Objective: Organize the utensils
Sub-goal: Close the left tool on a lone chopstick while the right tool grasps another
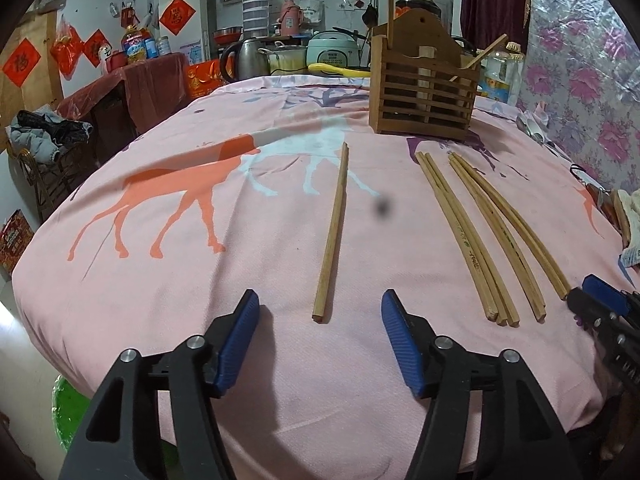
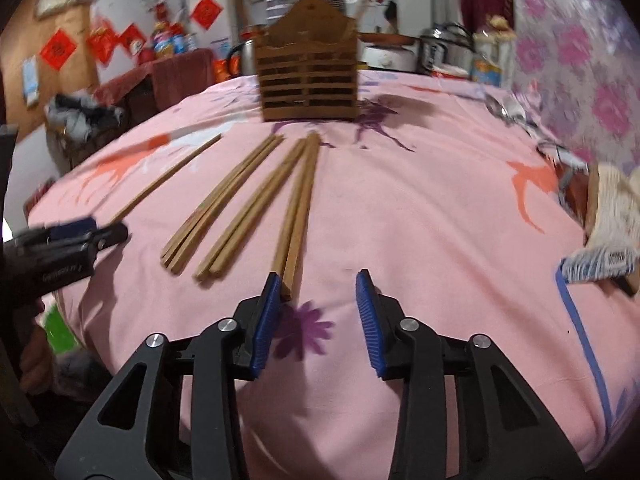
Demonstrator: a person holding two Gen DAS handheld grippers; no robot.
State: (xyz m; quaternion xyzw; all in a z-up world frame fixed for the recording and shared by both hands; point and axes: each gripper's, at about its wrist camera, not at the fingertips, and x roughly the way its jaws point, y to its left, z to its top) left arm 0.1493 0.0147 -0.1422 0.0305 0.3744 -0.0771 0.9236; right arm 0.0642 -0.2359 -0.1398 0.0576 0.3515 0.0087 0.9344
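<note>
Left tongs (image 1: 320, 320) released, straddling a lone chopstick (image 1: 332, 236); right tongs (image 2: 318, 288) gape empty. Light, stiff, slick wood (rolls easily): pinch mid-shaft.

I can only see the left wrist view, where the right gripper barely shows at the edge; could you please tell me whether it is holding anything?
Observer: No. In the right wrist view the right gripper is open, and its pads press on nothing.
Operator: Thank you. Where does it stand relative to the chopsticks?
Observer: The near end of the rightmost chopstick pair lies right beside the tip of its left finger; the other finger is clear of it.
Operator: And what lies further to the right?
Observer: A pale fabric bundle with a printed label sits at the table's right edge, well apart from the gripper.
</note>
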